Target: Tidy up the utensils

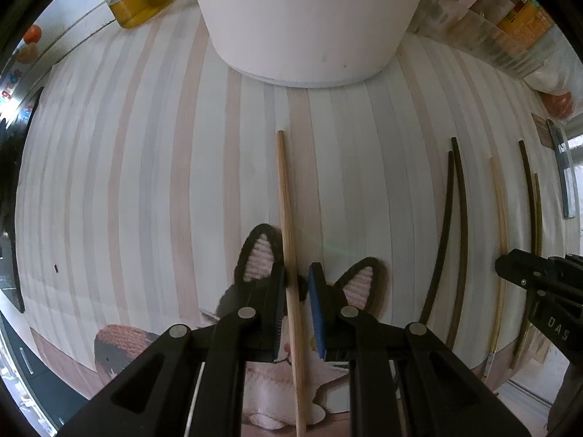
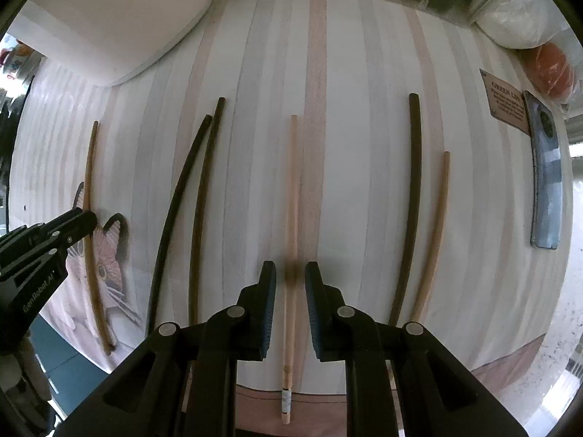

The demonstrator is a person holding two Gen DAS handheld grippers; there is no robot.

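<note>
1. Wooden, light-toned chopstick (image 1: 288, 240) lies lengthwise on the striped pastel tablecloth (image 1: 145, 182) in the left wrist view, its near part crossing a crocheted cat-face coaster (image 1: 262, 255). Left gripper (image 1: 296, 284) straddles it, jaws parted, pads not touching. A large white cylindrical container (image 1: 309, 18) stands beyond; a glass jar of amber liquid (image 1: 131, 0) sits far left.
2. Right wrist view: right gripper (image 2: 290, 280) is open around a pale wooden chopstick (image 2: 292, 196), clear of both pads. Two dark chopsticks (image 2: 189, 196) lie left, one dark chopstick (image 2: 411, 196) and a tan one (image 2: 433, 233) right.
</note>
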